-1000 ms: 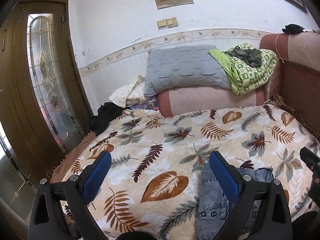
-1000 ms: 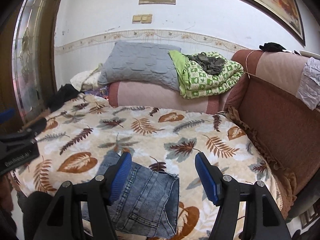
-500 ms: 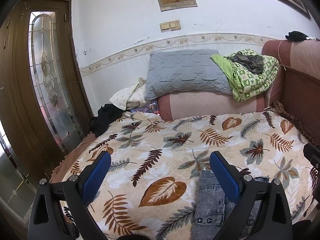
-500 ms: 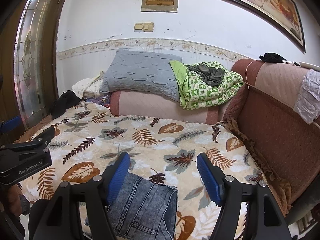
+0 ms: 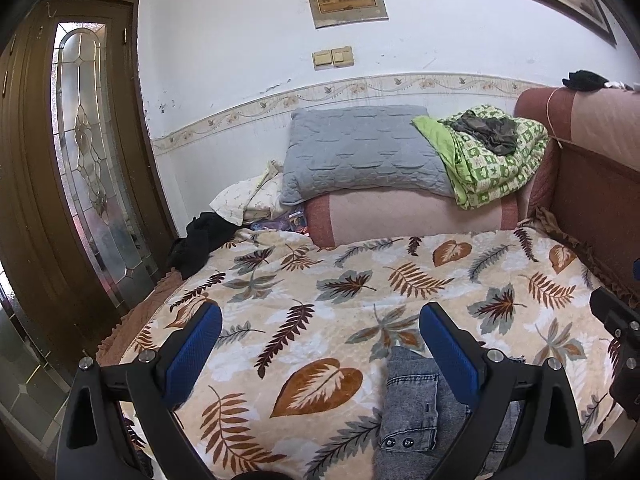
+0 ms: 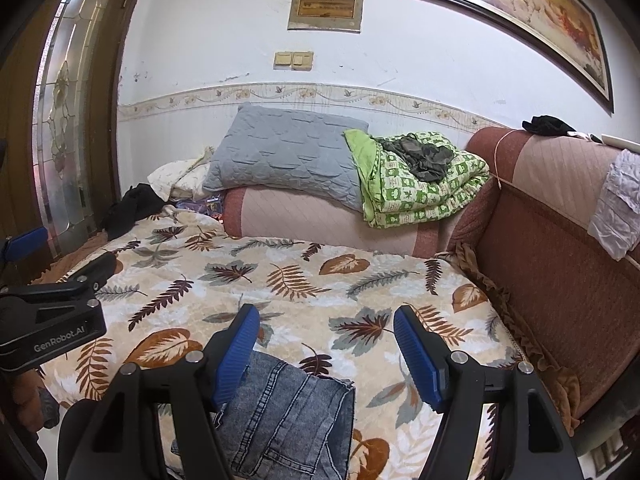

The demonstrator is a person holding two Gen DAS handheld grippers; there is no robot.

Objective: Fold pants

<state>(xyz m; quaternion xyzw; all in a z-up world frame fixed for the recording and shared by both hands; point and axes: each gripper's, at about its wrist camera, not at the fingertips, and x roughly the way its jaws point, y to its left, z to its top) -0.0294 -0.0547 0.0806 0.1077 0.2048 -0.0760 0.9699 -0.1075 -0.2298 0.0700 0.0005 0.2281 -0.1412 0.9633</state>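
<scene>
The blue-grey denim pants (image 6: 288, 416) lie folded into a compact bundle at the near edge of the leaf-patterned blanket (image 6: 304, 280). In the left wrist view the pants (image 5: 412, 408) sit low, partly behind the right finger. My left gripper (image 5: 320, 356) is open and empty, above the blanket to the left of the pants. My right gripper (image 6: 326, 354) is open and empty, above and just beyond the pants. The left gripper's body (image 6: 52, 320) shows at the left edge of the right wrist view.
A grey pillow (image 6: 284, 152) and a green quilt (image 6: 420, 176) rest on the pink sofa arm (image 6: 320, 220) at the back. The sofa backrest (image 6: 560, 248) runs along the right. A wooden glass door (image 5: 88, 168) and black clothing (image 5: 200, 240) are at the left.
Both grippers have drawn back and risen away from the pants, staying open. More wall shows in both views and the pants sit lower in them.
</scene>
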